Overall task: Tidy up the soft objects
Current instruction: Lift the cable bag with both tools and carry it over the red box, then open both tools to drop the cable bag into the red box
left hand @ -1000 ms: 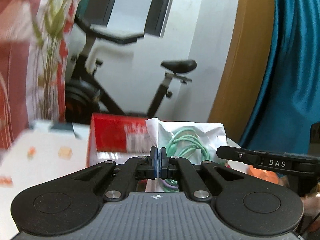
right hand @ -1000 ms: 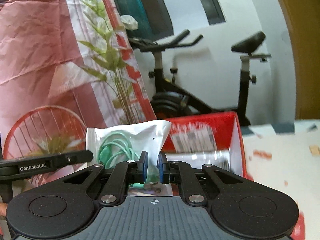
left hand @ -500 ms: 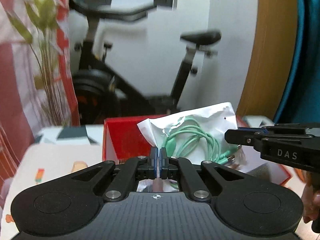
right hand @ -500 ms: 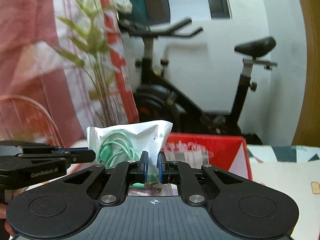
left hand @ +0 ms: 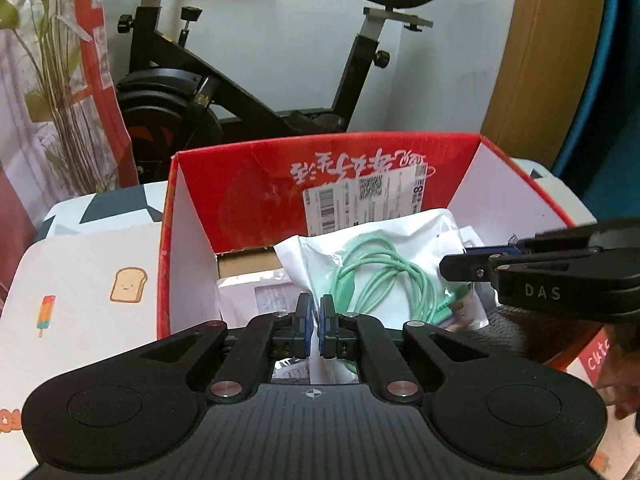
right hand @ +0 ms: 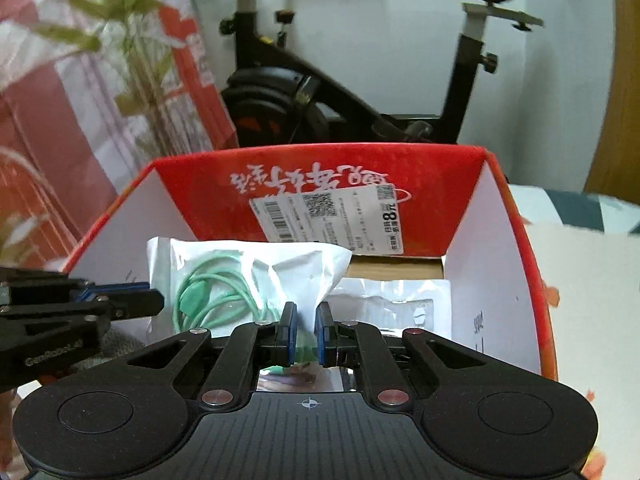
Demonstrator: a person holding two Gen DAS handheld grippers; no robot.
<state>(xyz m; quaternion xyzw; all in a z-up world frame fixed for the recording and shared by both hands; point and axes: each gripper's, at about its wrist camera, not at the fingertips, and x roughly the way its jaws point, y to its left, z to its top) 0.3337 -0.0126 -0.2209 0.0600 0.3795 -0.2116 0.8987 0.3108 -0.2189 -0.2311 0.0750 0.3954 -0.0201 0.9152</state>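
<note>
A white plastic bag with a coiled mint-green cable point(left hand: 384, 264) hangs between both grippers, just inside the open red cardboard box point(left hand: 248, 184). My left gripper point(left hand: 315, 330) is shut on the bag's left corner. My right gripper point(right hand: 306, 334) is shut on the bag's right corner point(right hand: 320, 280); its jaws stand slightly wider. The bag point(right hand: 248, 276) sits low in the box point(right hand: 320, 164), over other white packets point(right hand: 400, 304). The right gripper also shows in the left wrist view point(left hand: 560, 276), and the left gripper in the right wrist view point(right hand: 72, 312).
The box stands on a white tablecloth with cartoon prints point(left hand: 88, 280). An exercise bike point(left hand: 248, 76) stands behind the box against a white wall. A red patterned curtain and a green plant point(right hand: 132, 40) are at the left. A blue curtain point(left hand: 616, 80) is at the right.
Both grippers have carried the cable bag forward and down, from above the box's near side into the open box. The box interior now fills both views.
</note>
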